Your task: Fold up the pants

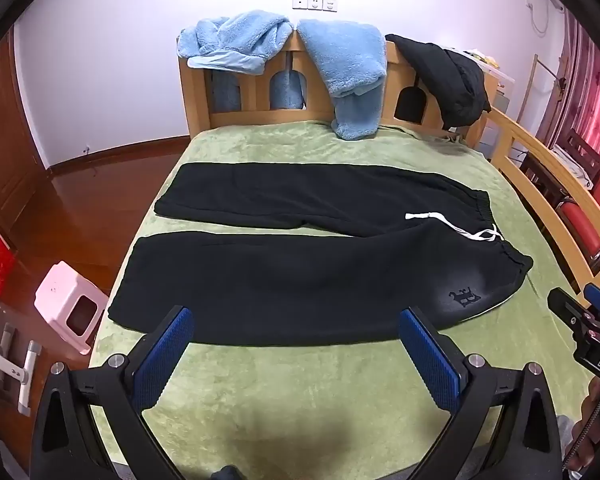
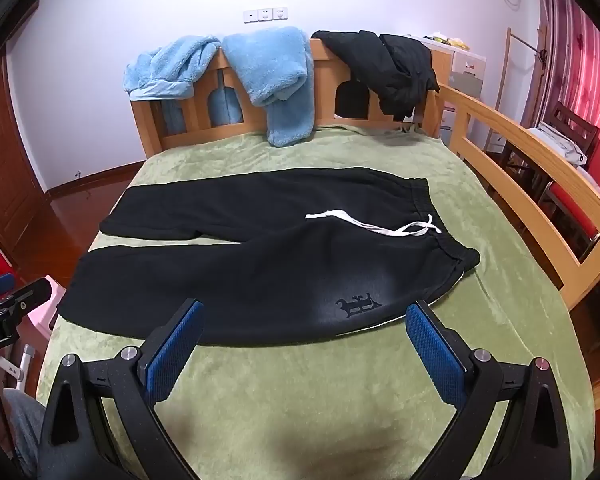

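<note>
Left gripper (image 1: 296, 330) & right gripper (image 2: 304, 326): jaws wide, empty. Black pants (image 1: 300, 276) flat on green blanket (image 1: 300, 400), 12 o'clock of both. We'd pinch near leg's hem & waistband edge, lift evenly.

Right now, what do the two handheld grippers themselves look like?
Both match: the left gripper and right gripper have black matte plastic arms, silver round bolts at the pivots, and jaws lined with blue, finely ribbed pads. White lettering marks the side of each body. A grey trouser leg shows below.
</note>
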Motion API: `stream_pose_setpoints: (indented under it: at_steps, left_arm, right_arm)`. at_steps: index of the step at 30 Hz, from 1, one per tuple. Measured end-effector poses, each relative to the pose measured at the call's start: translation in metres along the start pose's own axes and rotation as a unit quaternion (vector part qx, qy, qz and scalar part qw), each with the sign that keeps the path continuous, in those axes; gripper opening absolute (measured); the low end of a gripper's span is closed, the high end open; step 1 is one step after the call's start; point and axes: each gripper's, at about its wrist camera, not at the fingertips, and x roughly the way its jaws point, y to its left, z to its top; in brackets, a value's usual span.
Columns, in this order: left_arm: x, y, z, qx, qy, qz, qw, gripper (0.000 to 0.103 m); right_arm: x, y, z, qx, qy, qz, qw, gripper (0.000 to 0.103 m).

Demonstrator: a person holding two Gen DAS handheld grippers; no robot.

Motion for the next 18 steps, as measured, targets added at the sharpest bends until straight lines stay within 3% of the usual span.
stream_pose_setpoints:
  at_steps: [6,18]
  left_arm:
    - [0.0044,0.0044,0.0014,-0.009,0.013,-0.007,0.9999,0.103]
    - [-0.0016,0.0053,-0.0016,-0.005,-0.002,0.004,1.0,0.103]
  right_arm:
    - [0.0018,-0.0009,-0.0006,0.0,0.001,0.003,1.0,0.099]
    - [-0.0028,0.0026,0.0002,-0.003,-0.005,-0.007,1.0,0.1]
